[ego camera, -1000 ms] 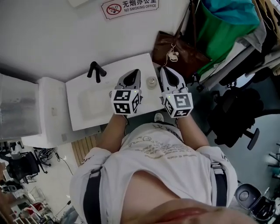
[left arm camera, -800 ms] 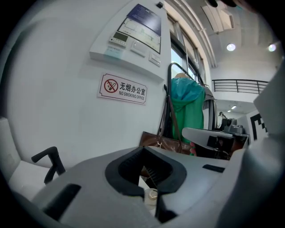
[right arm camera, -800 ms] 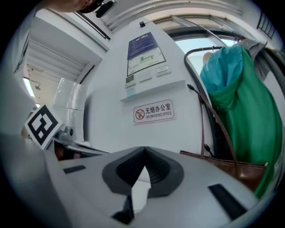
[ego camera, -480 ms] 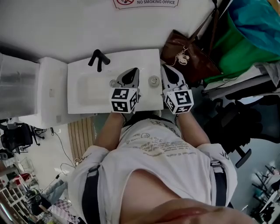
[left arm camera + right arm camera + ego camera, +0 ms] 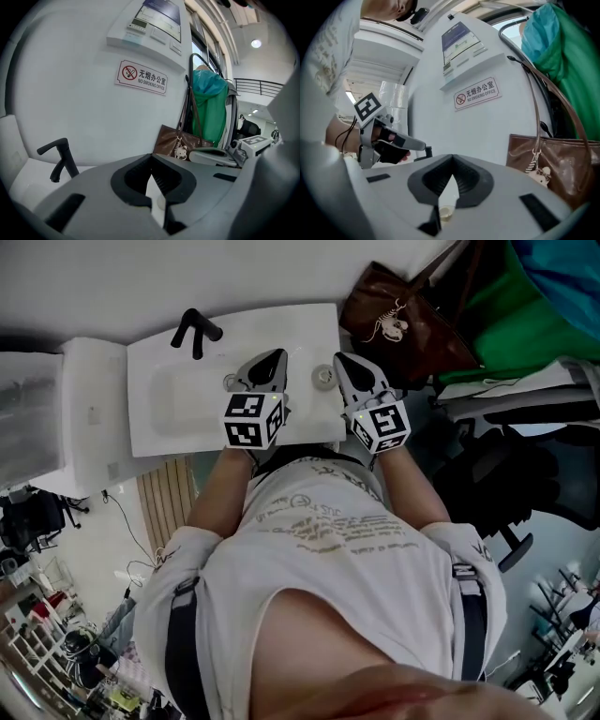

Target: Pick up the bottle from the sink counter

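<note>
Your right tongs (image 5: 451,158) are pressed together with nothing in them, and your left tongs (image 5: 150,157) look closed and empty too. From above, both hang over the front edge of the white counter (image 5: 309,329). The bottle (image 5: 324,376) stands between them, nearer the right pair, on the flat strip to the right of the basin (image 5: 183,399) and well clear of the black tap (image 5: 195,331). You are on the approach, and no grip has been made yet. The next move looks like spreading the right tongs and bringing them in level so one jaw passes on each side of the bottle. The bottle seems to stand upright, its long axis vertical and its round cap pointing up at you.
</note>
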Motion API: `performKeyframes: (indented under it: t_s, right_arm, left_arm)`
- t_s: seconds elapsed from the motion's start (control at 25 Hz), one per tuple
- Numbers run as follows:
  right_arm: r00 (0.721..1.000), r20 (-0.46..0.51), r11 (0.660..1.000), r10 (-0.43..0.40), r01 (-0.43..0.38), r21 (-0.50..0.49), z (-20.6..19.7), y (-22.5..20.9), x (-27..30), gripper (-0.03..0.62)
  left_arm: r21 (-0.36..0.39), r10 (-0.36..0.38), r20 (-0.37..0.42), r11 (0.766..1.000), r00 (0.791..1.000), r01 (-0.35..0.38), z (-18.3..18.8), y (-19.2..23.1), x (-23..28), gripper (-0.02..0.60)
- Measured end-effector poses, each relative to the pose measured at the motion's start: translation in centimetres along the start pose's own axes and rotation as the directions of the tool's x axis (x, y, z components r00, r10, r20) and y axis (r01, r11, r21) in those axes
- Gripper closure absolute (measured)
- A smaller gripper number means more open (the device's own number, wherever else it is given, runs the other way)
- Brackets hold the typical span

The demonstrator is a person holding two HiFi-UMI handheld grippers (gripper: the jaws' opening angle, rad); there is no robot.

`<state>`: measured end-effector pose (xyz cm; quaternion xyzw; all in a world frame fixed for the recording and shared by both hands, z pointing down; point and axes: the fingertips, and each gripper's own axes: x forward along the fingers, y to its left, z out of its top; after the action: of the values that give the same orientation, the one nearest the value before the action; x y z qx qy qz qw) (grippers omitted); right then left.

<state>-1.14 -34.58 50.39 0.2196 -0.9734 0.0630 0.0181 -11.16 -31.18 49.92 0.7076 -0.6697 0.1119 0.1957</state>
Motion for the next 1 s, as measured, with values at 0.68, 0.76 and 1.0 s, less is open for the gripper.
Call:
performKeyframes:
  t_s: [0.68,0.76,1.0]
  right_arm:
    - [0.972,-0.167,0.985,0.166,-0.171,-0.02,-7.9,2.0,1.4,0.298]
    - [0.966,-0.191,0.983,0.171,-0.18,-0.028,-8.9,2.1,1.6,0.292]
    - [0.968,-0.207,0.987,0.14,-0.153,-0.05,-11.1,1.8,2.6,0.26]
  left_arm:
    - [0.01,0.041,-0.035,0.999,0.999,-0.04,-1.1,2.1,-0.3,0.56]
    - [0.009,0.048,-0.038,0.999,0.998,-0.047,-1.2,2.4,-0.3,0.56]
    - [0.012,0.064,-0.05,0.998,0.997,-0.064,-1.6,3.3,-0.5,0.561]
